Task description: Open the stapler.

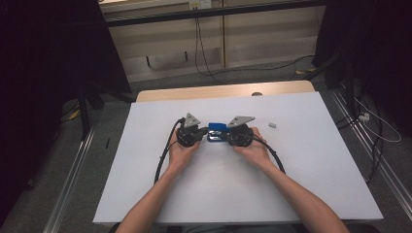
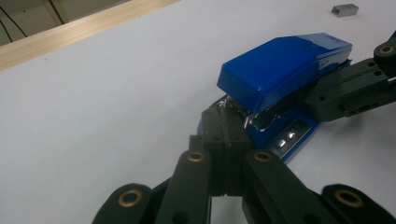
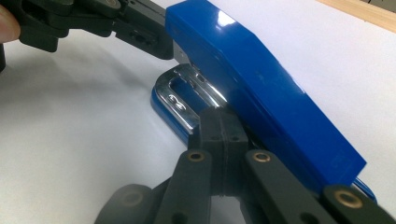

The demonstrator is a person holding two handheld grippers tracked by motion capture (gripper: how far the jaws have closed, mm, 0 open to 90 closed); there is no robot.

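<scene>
Two grippers meet at one blue stapler [image 1: 217, 131] near the middle of the white table [image 1: 301, 165] in the high view. I hold the left gripper [image 1: 206, 134] and the right gripper [image 1: 224, 135] from either side, each body black and topped with a grey three-cornered plate, black cables looping back past my wrists. A small grey block [image 1: 272, 124], probably a strip of staples, lies apart to the right of the stapler. A pale wooden edge [image 1: 223, 91] runs along the far side of the sheet; beyond it I see grey floor, trailing wires and dark stands.

Left gripper view: my jaws are closed, black matte plastic with brass-coloured pivots, tips pressed together against the stapler's front end just under its lid. The lid is glossy blue plastic, a rounded wedge raised at an angle; below it show bright metal and the blue base. The right gripper comes in from the right. The grey block sits at top right.

Right gripper view: my jaws are closed too, tips against the stapler's side by the chromed metal channel. The lid is a long, smooth, tilted slab. I can read no lettering anywhere.
</scene>
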